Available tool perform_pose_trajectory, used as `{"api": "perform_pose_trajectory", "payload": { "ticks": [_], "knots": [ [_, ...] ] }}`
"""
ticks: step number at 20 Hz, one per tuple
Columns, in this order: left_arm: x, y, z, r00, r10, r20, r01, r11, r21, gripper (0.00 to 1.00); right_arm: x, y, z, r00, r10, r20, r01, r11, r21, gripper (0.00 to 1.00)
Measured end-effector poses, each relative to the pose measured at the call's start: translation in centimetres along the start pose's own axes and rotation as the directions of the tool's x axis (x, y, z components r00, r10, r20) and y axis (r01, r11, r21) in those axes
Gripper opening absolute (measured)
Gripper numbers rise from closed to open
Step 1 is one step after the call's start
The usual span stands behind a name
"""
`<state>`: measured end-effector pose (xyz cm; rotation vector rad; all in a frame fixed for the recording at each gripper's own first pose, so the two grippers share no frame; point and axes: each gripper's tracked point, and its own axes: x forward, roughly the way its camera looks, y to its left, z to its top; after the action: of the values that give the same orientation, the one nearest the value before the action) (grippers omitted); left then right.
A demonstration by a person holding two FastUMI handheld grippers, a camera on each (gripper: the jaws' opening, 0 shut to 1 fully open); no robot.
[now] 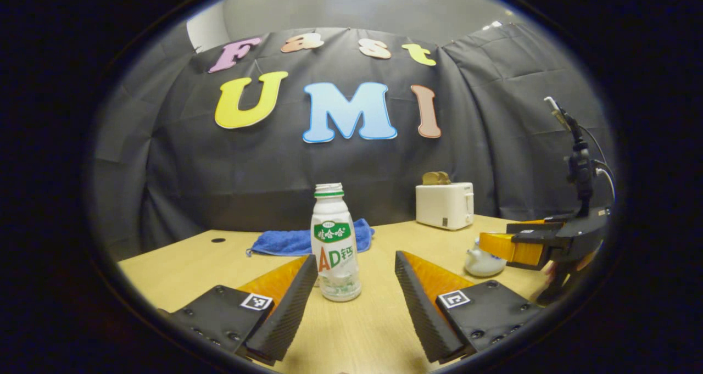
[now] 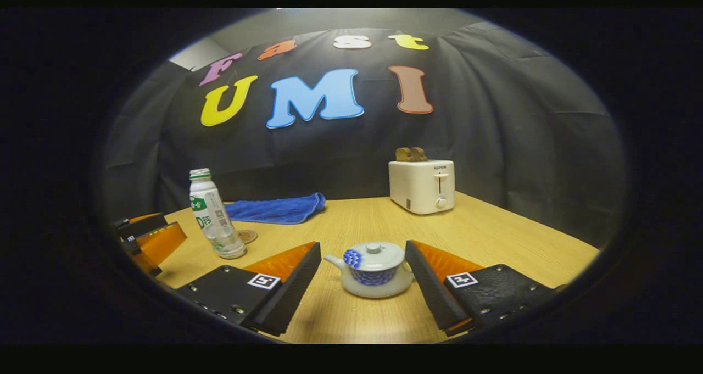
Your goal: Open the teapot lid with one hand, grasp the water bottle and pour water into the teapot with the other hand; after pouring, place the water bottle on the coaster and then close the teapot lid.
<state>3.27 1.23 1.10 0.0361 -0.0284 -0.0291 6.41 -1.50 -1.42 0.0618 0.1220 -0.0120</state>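
An uncapped white water bottle [image 1: 335, 242] with a green label stands upright on the wooden table, just ahead of my open left gripper [image 1: 356, 264] and between its fingertips' lines without touching them. In the right gripper view the same bottle [image 2: 214, 215] stands at the left, with a small round coaster [image 2: 247, 235] just behind it. A white teapot [image 2: 374, 269] with blue pattern and its lid [image 2: 373, 255] on sits between the open fingers of my right gripper [image 2: 362, 253], untouched. The left gripper view has the teapot [image 1: 482, 261] at the right, partly hidden by the right gripper [image 1: 522, 245].
A white toaster [image 2: 422, 186] with bread in it stands at the back of the table [image 2: 494, 236]. A folded blue towel [image 2: 274, 208] lies behind the bottle. The other gripper [image 2: 148, 236] is at the left edge of the right gripper view.
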Motion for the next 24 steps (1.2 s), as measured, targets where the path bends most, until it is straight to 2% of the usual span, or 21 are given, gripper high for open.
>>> {"api": "perform_pose_trajectory", "payload": {
  "ticks": [1,3,4,5,6,7,9,11,12,13,14,15,19,23,24],
  "knots": [
    [0.4,0.1,-0.1,1.0,-0.002,-0.002,0.002,1.0,-0.007,0.89,0.3,-0.2,0.1,1.0,-0.005,0.0,0.005,1.0,-0.013,0.92],
    [1.0,0.4,0.0,1.0,-0.006,-0.005,0.005,1.0,-0.027,0.89,0.5,-0.4,0.1,1.0,-0.017,0.001,0.017,0.999,-0.032,0.89],
    [1.2,0.7,-0.1,1.0,-0.002,-0.008,0.002,1.0,-0.031,0.89,0.6,-0.6,0.2,1.0,-0.025,-0.004,0.025,0.999,-0.036,0.81],
    [1.4,1.0,-0.1,1.0,0.003,-0.011,-0.003,0.999,-0.032,0.89,0.7,-0.9,0.3,1.0,-0.031,0.0,0.031,0.999,-0.035,0.77],
    [1.5,1.3,-0.1,1.0,0.008,-0.011,-0.009,0.999,-0.031,0.94,0.5,-0.9,0.7,1.0,-0.031,0.001,0.031,0.999,-0.021,0.63],
    [1.7,1.4,0.0,1.0,0.011,-0.011,-0.011,0.999,-0.031,0.94,0.9,-1.2,0.6,0.999,-0.034,0.0,0.034,0.999,-0.011,0.54],
    [1.7,1.7,0.1,1.0,0.013,-0.007,-0.013,0.999,-0.029,0.94,0.8,-1.0,0.5,0.999,-0.035,-0.005,0.035,0.999,-0.031,0.23],
    [2.0,1.9,0.3,1.0,0.013,-0.002,-0.013,0.999,-0.033,0.95,0.7,-0.8,0.5,0.999,-0.035,-0.003,0.035,0.996,-0.084,0.24],
    [2.2,2.0,0.2,1.0,0.015,-0.005,-0.015,0.999,-0.032,0.96,0.8,-0.6,0.7,1.0,-0.03,-0.002,0.029,0.996,-0.087,0.09],
    [2.4,2.3,0.1,1.0,0.019,-0.011,-0.02,0.999,-0.031,0.97,1.0,-0.7,0.7,0.999,-0.04,0.004,0.04,0.994,-0.102,0.24],
    [2.6,2.4,-0.1,1.0,0.019,-0.017,-0.019,0.999,-0.03,0.99,-0.6,-0.9,1.6,0.999,-0.042,0.006,0.042,0.994,-0.101,0.13],
    [2.8,2.5,-0.1,1.0,0.018,-0.021,-0.018,0.999,-0.029,0.99,1.1,-0.8,0.8,0.999,-0.048,0.006,0.048,0.992,-0.118,0.01],
    [3.2,3.2,-0.4,0.999,0.027,-0.029,-0.028,0.999,-0.024,0.96,1.2,-0.5,1.2,0.999,-0.03,0.023,0.033,0.987,-0.157,0.01],
    [3.4,3.7,-0.6,0.999,0.035,-0.025,-0.036,0.998,-0.043,0.94,0.2,0.2,3.6,0.994,-0.007,0.107,0.025,0.986,-0.163,0.0],
    [3.6,3.8,-0.7,0.999,0.035,-0.025,-0.036,0.998,-0.046,0.99,0.0,0.5,3.6,0.994,0.004,0.109,0.014,0.986,-0.165,0.01]
  ]
}}
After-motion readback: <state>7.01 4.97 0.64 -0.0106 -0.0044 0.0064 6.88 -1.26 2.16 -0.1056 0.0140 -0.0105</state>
